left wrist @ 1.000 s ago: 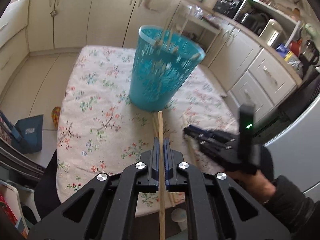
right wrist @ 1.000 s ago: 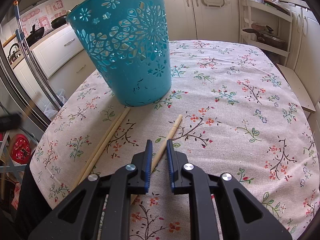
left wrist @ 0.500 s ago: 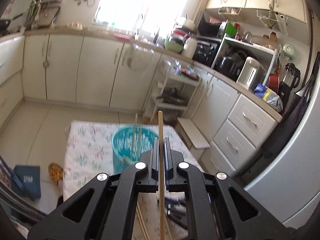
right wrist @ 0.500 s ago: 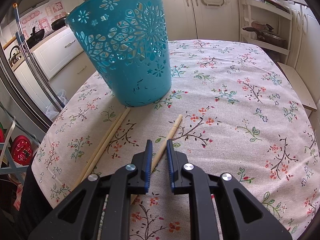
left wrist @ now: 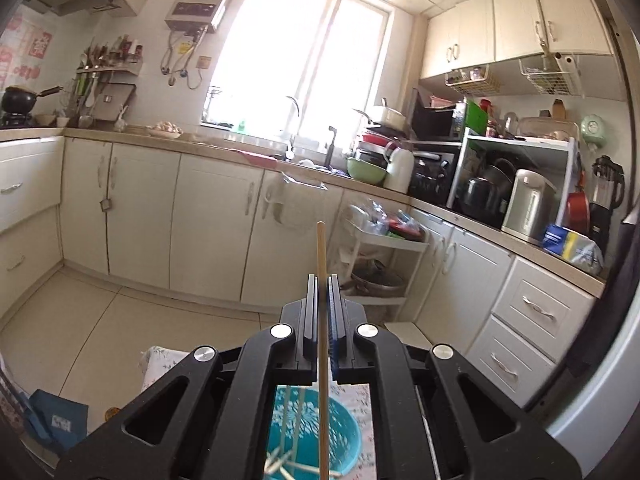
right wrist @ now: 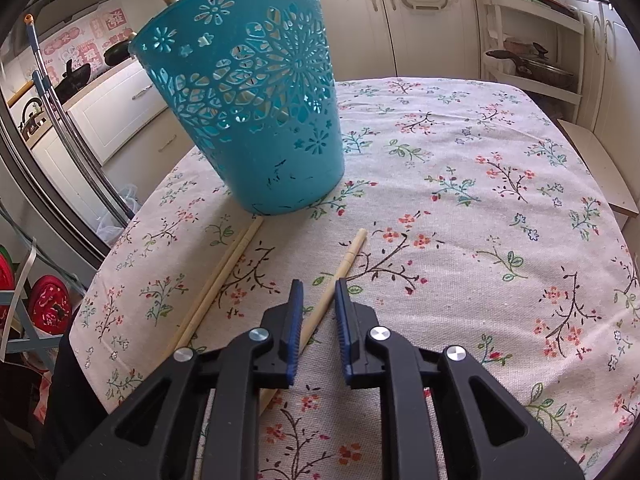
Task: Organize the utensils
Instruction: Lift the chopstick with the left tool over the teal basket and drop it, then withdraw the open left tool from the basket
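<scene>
My left gripper is shut on a wooden chopstick that sticks out past its tips and runs back under the jaws. It is raised high above the teal perforated basket, which holds several chopsticks. In the right wrist view the same basket stands on the floral tablecloth. My right gripper hovers low over a single chopstick lying on the cloth; its jaws are opening and straddle the stick without pressing on it. A pair of chopsticks lies to the left.
Cream kitchen cabinets and a cluttered counter ring the room beyond the table. A white trolley shelf stands past the table's far end. Fridge handles rise to the left of the table.
My left gripper rose and tilted up with its chopstick, so the basket dropped from mid-view to the bottom edge. The right gripper stayed put and its jaws widened slightly.
</scene>
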Demonstrator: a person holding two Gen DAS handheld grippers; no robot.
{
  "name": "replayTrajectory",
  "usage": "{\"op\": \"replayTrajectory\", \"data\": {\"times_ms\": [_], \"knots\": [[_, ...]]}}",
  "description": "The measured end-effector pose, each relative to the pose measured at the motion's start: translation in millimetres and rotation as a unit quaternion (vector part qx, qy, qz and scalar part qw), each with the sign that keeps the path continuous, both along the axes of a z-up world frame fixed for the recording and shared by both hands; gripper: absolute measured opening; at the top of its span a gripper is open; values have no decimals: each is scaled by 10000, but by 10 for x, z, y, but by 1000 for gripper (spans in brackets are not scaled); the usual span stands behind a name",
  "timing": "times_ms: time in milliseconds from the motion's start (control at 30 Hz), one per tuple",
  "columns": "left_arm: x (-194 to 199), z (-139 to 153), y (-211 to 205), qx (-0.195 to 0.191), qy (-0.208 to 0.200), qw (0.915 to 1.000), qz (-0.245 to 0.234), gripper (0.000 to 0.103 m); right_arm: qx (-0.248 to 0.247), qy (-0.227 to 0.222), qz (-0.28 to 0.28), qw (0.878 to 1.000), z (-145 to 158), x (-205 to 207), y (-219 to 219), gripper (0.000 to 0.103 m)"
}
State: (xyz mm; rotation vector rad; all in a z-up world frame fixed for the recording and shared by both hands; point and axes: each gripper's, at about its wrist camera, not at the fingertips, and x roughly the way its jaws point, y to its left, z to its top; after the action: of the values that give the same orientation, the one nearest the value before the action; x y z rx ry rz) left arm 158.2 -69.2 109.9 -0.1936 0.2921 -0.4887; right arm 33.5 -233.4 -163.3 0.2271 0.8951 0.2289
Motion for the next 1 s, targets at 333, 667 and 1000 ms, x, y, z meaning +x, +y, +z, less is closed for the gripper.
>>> {"op": "replayTrajectory", "data": {"times_ms": [333,667,1000], "knots": [[474,-518,-137,-109,62,9984,553,4,100,12,31,9999,-12,18,-47,18],[519,-883,-265,518,378,9967,498,4,155,19,36,9999,-17,28,-63,18],[206,-951,-18,806,724,9920,642,22,86,-16,84,9999,-9,15,-24,22]]}}
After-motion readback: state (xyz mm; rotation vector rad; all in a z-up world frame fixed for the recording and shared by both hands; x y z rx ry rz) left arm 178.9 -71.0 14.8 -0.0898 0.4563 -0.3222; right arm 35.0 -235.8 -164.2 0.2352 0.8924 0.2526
